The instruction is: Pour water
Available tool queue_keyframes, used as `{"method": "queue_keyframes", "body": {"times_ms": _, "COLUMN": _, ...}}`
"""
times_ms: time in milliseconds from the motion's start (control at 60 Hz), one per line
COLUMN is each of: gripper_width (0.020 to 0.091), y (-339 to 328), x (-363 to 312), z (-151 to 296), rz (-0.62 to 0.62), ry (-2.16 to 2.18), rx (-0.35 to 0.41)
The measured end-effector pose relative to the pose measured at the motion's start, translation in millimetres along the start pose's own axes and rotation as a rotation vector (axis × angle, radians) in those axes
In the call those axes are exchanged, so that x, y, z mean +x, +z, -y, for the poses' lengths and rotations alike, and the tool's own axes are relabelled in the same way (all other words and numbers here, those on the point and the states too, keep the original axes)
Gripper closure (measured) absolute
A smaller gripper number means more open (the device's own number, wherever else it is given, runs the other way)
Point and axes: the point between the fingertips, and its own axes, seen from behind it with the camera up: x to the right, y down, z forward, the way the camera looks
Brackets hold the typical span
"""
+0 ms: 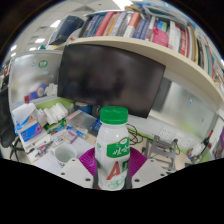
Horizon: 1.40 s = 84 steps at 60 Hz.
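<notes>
A white plastic bottle [113,150] with a green cap and a green and red label stands upright between my fingers. My gripper [113,163] is shut on the bottle, with the purple pads [88,159] pressing its lower body from both sides. The bottle's base is hidden below the fingers. No cup or other vessel for the water shows near the bottle.
Behind the bottle is a cluttered desk [60,135] with a blue and white box [28,125], papers and small items. A large dark monitor [110,75] stands beyond it, under a shelf of books [150,30].
</notes>
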Motion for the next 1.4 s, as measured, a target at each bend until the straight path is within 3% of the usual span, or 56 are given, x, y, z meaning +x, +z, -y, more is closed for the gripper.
{"method": "queue_keyframes", "body": {"times_ms": 183, "gripper_width": 0.0723, "y": 15.1, "x": 15.5, "z": -42.6, "rz": -0.044, "ry": 0.191, "rx": 0.087}}
{"method": "queue_keyframes", "body": {"times_ms": 417, "gripper_width": 0.0722, "y": 46.6, "x": 1.8, "z": -86.2, "rz": -0.021, "ry": 0.274, "rx": 0.093}}
{"method": "queue_keyframes", "body": {"times_ms": 450, "gripper_width": 0.0724, "y": 46.6, "x": 4.2, "z": -83.2, "rz": -0.027, "ry": 0.275, "rx": 0.135}}
{"method": "queue_keyframes", "body": {"times_ms": 667, "gripper_width": 0.0722, "y": 41.5, "x": 7.2, "z": -87.0, "rz": -0.066, "ry": 0.270, "rx": 0.178}}
{"method": "queue_keyframes", "body": {"times_ms": 850, "gripper_width": 0.0564, "y": 42.6, "x": 5.2, "z": -89.7, "rz": -0.079, "ry": 0.258, "rx": 0.118}}
{"method": "queue_keyframes", "body": {"times_ms": 950, "gripper_width": 0.0311, "y": 29.0, "x": 13.0, "z": -91.4, "rz": -0.120, "ry": 0.301, "rx": 0.084}}
{"method": "queue_keyframes", "body": {"times_ms": 1000, "gripper_width": 0.0233, "y": 16.1, "x": 15.7, "z": -94.8, "rz": -0.148, "ry": 0.318, "rx": 0.055}}
{"method": "queue_keyframes", "body": {"times_ms": 1267, "gripper_width": 0.0249, "y": -71.9, "x": 13.4, "z": -96.0, "rz": -0.248, "ry": 0.374, "rx": -0.144}}
{"method": "queue_keyframes", "body": {"times_ms": 1400, "gripper_width": 0.0243, "y": -103.5, "x": 18.7, "z": -77.2, "rz": -0.296, "ry": 0.403, "rx": -0.183}}
